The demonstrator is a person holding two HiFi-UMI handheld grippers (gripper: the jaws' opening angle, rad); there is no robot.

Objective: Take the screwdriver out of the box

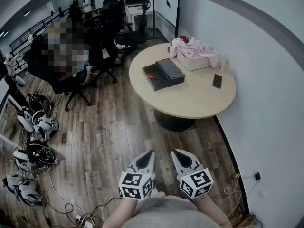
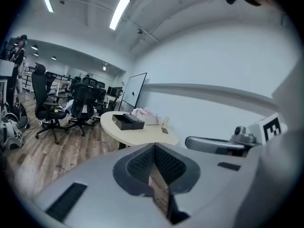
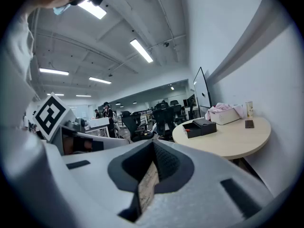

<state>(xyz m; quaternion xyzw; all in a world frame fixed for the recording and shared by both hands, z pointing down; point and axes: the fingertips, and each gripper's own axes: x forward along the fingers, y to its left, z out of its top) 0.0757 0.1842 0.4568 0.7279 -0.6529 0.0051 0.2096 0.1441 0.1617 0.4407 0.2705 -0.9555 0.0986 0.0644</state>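
A black box (image 1: pixel 155 78) lies open on the round table (image 1: pixel 199 99), its lid (image 1: pixel 170 71) beside it. Inside lies the screwdriver (image 1: pixel 153 77) with a red handle. Both grippers hang low in the head view, far from the table, above the wooden floor. My left gripper (image 1: pixel 151 152) and my right gripper (image 1: pixel 175 151) are both shut, with nothing in them. In the left gripper view the box (image 2: pixel 125 121) stands far beyond the closed left gripper (image 2: pixel 154 147). The right gripper view also shows the box (image 3: pixel 200 127) well past the closed right gripper (image 3: pixel 153 144).
A white basket (image 1: pixel 192 61) with pink cloth, a dark phone (image 1: pixel 217 81) and a small bottle (image 1: pixel 223 62) are on the table. Office chairs (image 1: pixel 76 82) stand to the left. Headsets (image 1: pixel 35 153) and cables (image 1: pixel 76 208) lie on the floor at left. A wall runs along the right.
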